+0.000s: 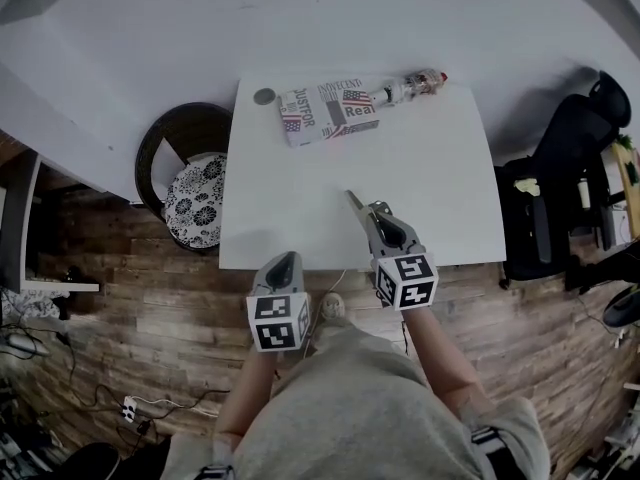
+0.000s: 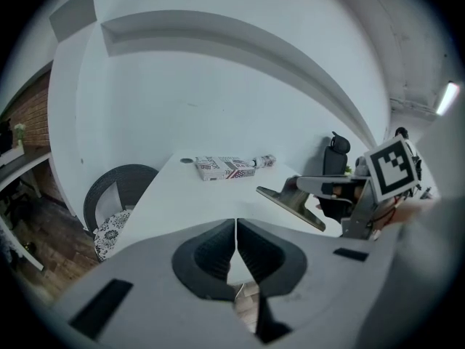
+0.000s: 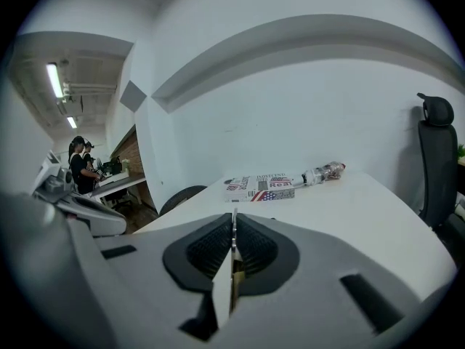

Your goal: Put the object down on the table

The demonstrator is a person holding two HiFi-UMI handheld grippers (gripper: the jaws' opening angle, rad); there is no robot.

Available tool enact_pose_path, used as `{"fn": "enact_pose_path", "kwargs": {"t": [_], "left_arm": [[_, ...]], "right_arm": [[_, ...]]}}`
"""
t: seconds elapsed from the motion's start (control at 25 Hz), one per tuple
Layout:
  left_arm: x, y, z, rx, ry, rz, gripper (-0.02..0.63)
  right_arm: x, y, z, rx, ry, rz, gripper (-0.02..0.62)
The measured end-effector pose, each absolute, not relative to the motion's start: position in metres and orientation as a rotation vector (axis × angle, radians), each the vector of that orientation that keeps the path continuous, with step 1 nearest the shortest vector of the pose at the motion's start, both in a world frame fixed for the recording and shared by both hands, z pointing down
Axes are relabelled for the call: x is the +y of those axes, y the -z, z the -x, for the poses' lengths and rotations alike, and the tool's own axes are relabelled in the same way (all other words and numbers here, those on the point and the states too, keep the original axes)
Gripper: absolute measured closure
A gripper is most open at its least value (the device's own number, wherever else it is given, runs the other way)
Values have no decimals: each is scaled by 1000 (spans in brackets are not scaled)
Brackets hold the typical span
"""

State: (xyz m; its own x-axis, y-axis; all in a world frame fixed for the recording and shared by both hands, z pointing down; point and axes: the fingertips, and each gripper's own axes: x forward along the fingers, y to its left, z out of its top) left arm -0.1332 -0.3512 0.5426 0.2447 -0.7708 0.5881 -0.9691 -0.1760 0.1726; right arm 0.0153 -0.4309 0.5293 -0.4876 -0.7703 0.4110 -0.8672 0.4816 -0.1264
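Note:
My right gripper (image 1: 372, 211) is shut on a thin flat tan piece (image 1: 353, 201) and holds it over the middle of the white table (image 1: 440, 188). In the right gripper view the piece (image 3: 232, 286) shows edge-on between the closed pads of that gripper (image 3: 233, 231). Seen from the left gripper view, the flat piece (image 2: 290, 204) juts out, tilted, from the right gripper (image 2: 320, 187). At the table's near edge my left gripper (image 1: 283, 268) is shut with nothing in it, its jaws (image 2: 236, 231) meeting in a thin line.
A printed box (image 1: 328, 110) and a bottle (image 1: 415, 85) lie at the table's far edge, with a small dark disc (image 1: 264, 96) to their left. A wicker chair (image 1: 190, 183) stands left, a black office chair (image 1: 570, 168) right. People (image 3: 80, 162) stand far off.

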Motion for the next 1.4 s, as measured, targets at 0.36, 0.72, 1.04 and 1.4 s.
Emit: {"fn": "enact_pose_path", "kwargs": {"t": [0.36,0.72,1.04,1.4], "left_arm": [[-377,-552,128,-1582,-515,-1984,597],[-394,-554,122,-1582,-518,-1976,597],[-400,-557,122,-1580,-519,-1972,597],[-399,-555,121,-1581,-524,-1975,597]], "right_arm": [[-463,-557,-16,-2396,-487,-1355,577],[-476,-575,-18,-2367,-513,-1326,577],[-479,-590,-20,-2336,-532,-1317,577],[-476,-602,-23,-2313,-553,-1307,575]]}}
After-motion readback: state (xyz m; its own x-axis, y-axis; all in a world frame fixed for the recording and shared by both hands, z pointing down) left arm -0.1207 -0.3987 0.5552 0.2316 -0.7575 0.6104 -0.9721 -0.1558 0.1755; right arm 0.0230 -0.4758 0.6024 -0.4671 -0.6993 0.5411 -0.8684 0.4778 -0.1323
